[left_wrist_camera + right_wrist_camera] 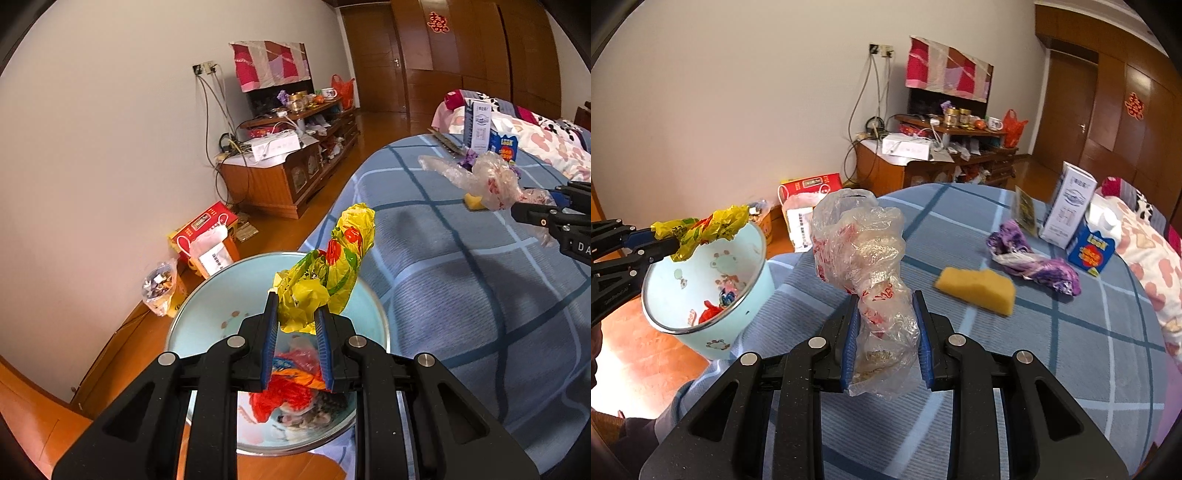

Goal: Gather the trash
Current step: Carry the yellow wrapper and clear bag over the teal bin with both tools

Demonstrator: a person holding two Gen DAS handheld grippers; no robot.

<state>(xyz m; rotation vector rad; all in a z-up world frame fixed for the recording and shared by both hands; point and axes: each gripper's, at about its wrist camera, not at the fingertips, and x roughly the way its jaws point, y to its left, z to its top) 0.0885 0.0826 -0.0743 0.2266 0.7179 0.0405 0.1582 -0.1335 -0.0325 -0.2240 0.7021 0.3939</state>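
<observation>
Between your left gripper's (295,314) two blue-padded fingers (269,332) sits one crumpled yellow wrapper (328,273), printed red and green; the fingers pinch its lower end. It hangs directly over the mouth of one pale blue bin (207,295). Bin already holds red and orange scraps at the bottom. Bin stands on the wooden floor (122,343), just beside the bed edge.

Your right gripper (886,306), two fingers (851,332) likewise, is clamped on one clear plastic bag (864,251) with red print. The bag bunches upward above the fingers, held over the blue plaid bedspread (1071,369). From the right wrist view, the bin (753,258) lies to the left, with the left gripper (670,245) and its wrapper (701,229) at the rim.

Loose on the bedspread beyond the bag, counted:
- one yellow sponge (977,290), nearest
- one purple crumpled wrapper (1034,258), just past it
- one tall white carton (1069,206)
- one small blue box (1091,251), touching the carton's base
- one flat dark packet (1025,210), tilted, left of the carton

On the floor against the wall: one red box (207,229), one clear bag of scraps (160,288). One wooden TV cabinet (280,177) farther along, cluttered.
</observation>
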